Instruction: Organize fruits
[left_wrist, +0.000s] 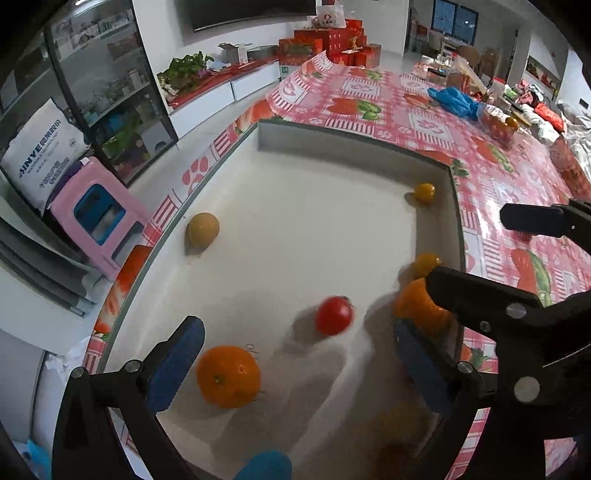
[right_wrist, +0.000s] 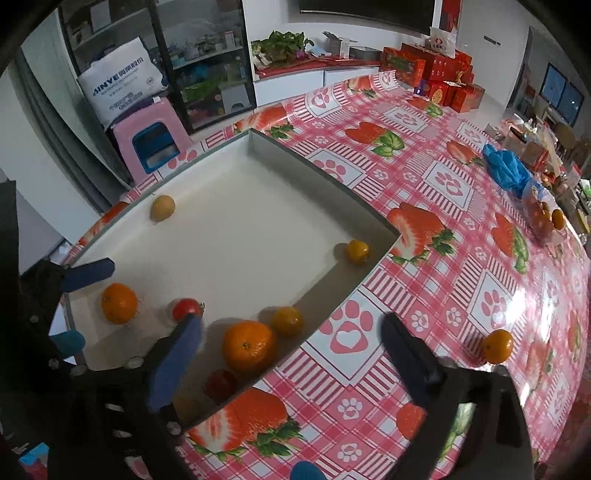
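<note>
The left gripper (left_wrist: 295, 362) has its fingers spread as wide as they go, low in the left wrist view, and nothing is pinched between them: a large orange (left_wrist: 228, 376) lies on the tray floor just beside the left finger (left_wrist: 176, 365), and a red tomato (left_wrist: 334, 315) sits free in the gap further up, its outline smeared. The right gripper (right_wrist: 291, 354) is likewise fully spread and holds nothing; in the right wrist view its left finger (right_wrist: 177, 362) hangs over the tray (right_wrist: 325, 184) and its right finger (right_wrist: 410, 354) over the strawberry-patterned tabletop (right_wrist: 406, 155), with the tray's near corner between them. A second large orange (right_wrist: 248, 345) rests against the tray's right wall, a small yellow-orange fruit (right_wrist: 287, 320) just beside it, and a dark red fruit (right_wrist: 221, 384) sits below in shadow, hard to identify. In the left wrist view this second orange is partly covered by the right gripper's black arm. Another small yellow fruit (right_wrist: 357, 251) lies in the tray's far right corner, and a dull tan fruit (right_wrist: 162, 207) near the left wall. One small orange (right_wrist: 497, 345) stays outside the tray on the tabletop at the right. A bag of fruit (right_wrist: 543, 218) near the right edge is too small to read clearly.
</note>
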